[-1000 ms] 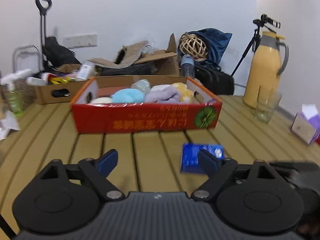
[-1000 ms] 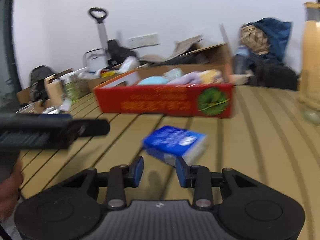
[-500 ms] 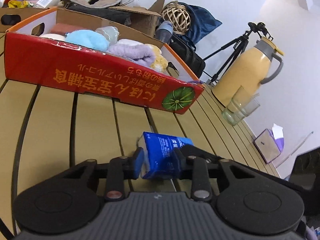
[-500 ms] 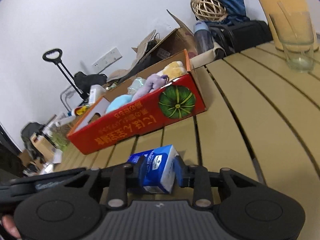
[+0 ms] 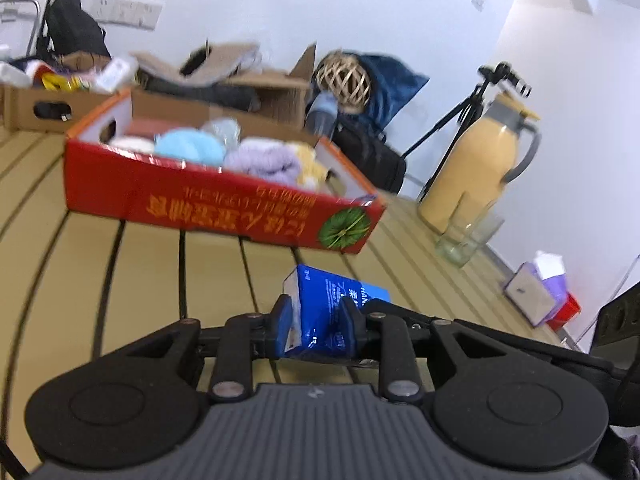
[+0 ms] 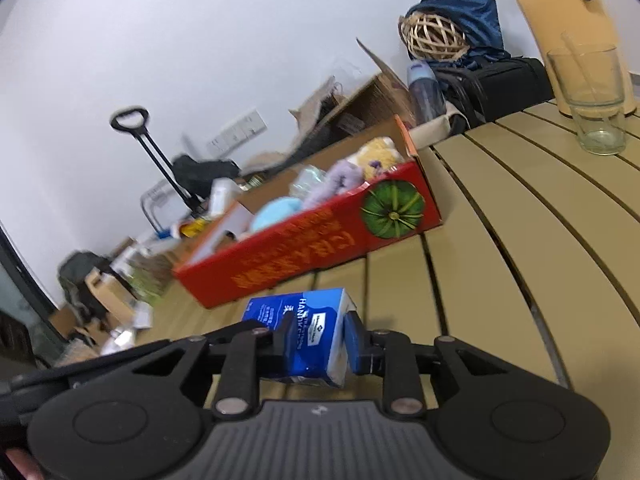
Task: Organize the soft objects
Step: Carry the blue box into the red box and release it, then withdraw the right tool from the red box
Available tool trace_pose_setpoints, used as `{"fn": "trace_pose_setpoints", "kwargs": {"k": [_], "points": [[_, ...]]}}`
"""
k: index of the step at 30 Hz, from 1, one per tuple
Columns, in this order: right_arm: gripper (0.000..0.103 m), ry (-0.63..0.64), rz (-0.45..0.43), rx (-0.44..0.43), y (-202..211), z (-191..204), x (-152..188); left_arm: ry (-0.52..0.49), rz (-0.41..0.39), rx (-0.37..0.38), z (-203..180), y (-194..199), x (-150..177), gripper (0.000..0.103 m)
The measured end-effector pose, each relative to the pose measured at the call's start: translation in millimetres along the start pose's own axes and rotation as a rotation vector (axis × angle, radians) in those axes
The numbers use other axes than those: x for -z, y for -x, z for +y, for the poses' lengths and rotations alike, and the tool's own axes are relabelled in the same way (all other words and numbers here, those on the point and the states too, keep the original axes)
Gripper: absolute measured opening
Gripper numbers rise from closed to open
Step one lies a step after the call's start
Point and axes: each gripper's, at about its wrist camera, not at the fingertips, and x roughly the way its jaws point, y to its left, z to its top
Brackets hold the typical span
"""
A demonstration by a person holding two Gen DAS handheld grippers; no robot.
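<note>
A blue tissue pack [image 5: 326, 312] is held above the slatted wooden table. My left gripper [image 5: 318, 320] is shut on one end of it. My right gripper [image 6: 318, 336] is shut on the other end of the same blue tissue pack [image 6: 304, 332]. Beyond it stands a red cardboard box [image 5: 208, 200] holding several soft things, among them a light blue one [image 5: 188, 150], a lilac one [image 5: 264, 160] and a yellow one [image 5: 310, 166]. The box also shows in the right wrist view [image 6: 320, 236].
A yellow jug [image 5: 478, 164] and a drinking glass [image 5: 466, 238] stand at the table's right side. A purple tissue box [image 5: 536, 290] sits at the far right edge. Cardboard boxes, bags, a wicker ball [image 5: 346, 80] and a tripod lie behind the table.
Both grippers have closed on the blue tissue pack and lifted it off the table. Both views have tilted and moved nearer the red box.
</note>
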Motion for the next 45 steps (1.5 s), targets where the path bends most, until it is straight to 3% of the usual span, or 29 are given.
{"fn": "trace_pose_setpoints", "kwargs": {"k": [5, 9, 15, 19, 23, 27, 29, 32, 35, 41, 43, 45], "points": [[0.024, 0.041, -0.056, -0.052, 13.6, 22.3, -28.8, 0.026, -0.069, 0.051, -0.2, 21.4, -35.7, 0.026], [0.023, 0.111, -0.097, -0.061, -3.2, 35.9, -79.4, 0.023, -0.096, 0.061, -2.1, -1.4, -88.8, 0.026], [0.023, 0.214, -0.087, 0.070, -62.4, 25.7, -148.9, 0.080, -0.004, 0.083, 6.1, -90.6, -140.7, 0.026], [0.020, 0.327, -0.040, 0.191, -108.2, 11.5, -166.0, 0.090, 0.081, 0.057, 17.8, -157.7, -145.3, 0.026], [0.020, 0.347, 0.011, 0.249, -141.5, -9.7, -161.9, 0.030, 0.110, 0.000, 26.1, -182.8, -136.6, 0.027], [0.019, 0.379, 0.037, 0.245, -152.5, -14.5, -150.5, 0.016, 0.065, -0.002, 36.9, -170.5, -138.1, 0.027], [0.010, 0.407, 0.095, 0.258, -164.8, -13.0, -145.8, -0.002, 0.053, -0.026, 35.9, -164.0, -140.2, 0.028], [0.013, 0.480, 0.136, 0.288, -173.6, -2.8, -139.9, -0.056, 0.046, -0.075, 34.0, -148.2, -139.5, 0.029], [0.016, 0.463, 0.142, 0.320, -169.6, -1.1, -144.1, -0.103, 0.034, -0.121, 33.4, -123.4, -140.0, 0.030], [0.022, 0.384, 0.059, 0.222, -93.0, 19.1, -156.0, -0.229, -0.051, -0.229, 29.5, -44.7, -137.4, 0.043], [0.026, 0.396, 0.024, 0.217, -61.0, 32.2, -157.0, -0.249, -0.086, -0.270, 27.0, -11.5, -133.7, 0.056], [0.037, 0.409, -0.013, 0.206, -26.9, 45.0, -154.2, -0.271, -0.135, -0.323, 22.1, 22.4, -123.7, 0.073]]}}
